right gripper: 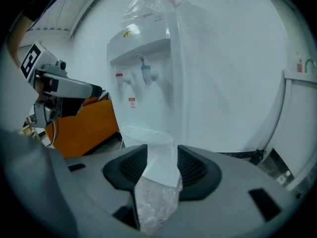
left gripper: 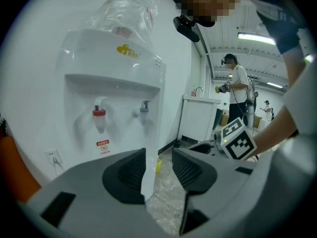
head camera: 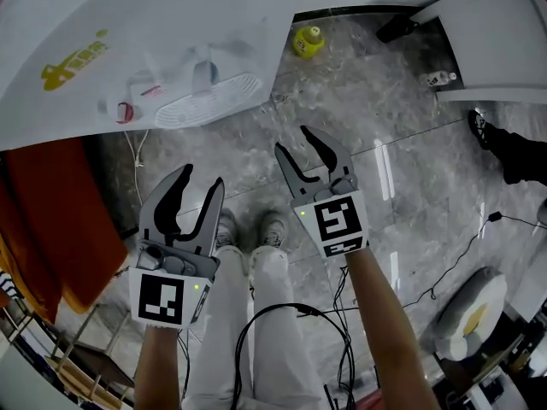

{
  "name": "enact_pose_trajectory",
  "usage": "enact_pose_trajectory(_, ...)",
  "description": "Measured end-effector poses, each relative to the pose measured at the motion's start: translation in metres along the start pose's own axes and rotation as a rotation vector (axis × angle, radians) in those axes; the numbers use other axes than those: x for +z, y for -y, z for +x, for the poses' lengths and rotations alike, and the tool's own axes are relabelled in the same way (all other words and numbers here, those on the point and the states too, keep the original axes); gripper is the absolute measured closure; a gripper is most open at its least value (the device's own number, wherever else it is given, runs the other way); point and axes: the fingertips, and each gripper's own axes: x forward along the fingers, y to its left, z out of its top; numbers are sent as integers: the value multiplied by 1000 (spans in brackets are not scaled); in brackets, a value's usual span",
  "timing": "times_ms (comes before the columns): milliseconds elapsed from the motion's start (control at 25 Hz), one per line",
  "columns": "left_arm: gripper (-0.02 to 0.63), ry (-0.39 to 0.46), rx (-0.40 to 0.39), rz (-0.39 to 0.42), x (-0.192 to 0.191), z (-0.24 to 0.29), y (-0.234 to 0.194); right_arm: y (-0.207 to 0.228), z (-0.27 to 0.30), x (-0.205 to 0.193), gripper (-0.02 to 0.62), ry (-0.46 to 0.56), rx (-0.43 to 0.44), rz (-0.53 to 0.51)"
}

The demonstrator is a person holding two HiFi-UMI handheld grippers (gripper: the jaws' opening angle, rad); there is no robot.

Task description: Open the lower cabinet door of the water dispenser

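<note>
We wear white trousers (head camera: 231, 340) and pale sneakers (head camera: 273, 227); our grey left tool (head camera: 201, 180) and right tool (head camera: 295, 141) carry black-and-white marker cubes (head camera: 339, 220).

Dispenser base (right gripper: 157, 171) partly behind right tongs (right gripper: 161, 148)

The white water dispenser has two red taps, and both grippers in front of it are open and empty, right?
The left tap is red, but the right tap is blue-grey, as the left gripper view shows. Otherwise yes: white water dispenser, left gripper and right gripper open and empty.
</note>
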Motion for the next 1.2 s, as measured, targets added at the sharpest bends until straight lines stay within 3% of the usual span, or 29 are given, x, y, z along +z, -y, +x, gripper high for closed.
enact_pose_trajectory(560,442,-45,-22,24,-51,32,-24,20,82,-47,396,-36,1,5)
enact_pose_trajectory(1200,442,-40,-9,-8,-79,37,-36,43,157,-78,325,-93,35,-23)
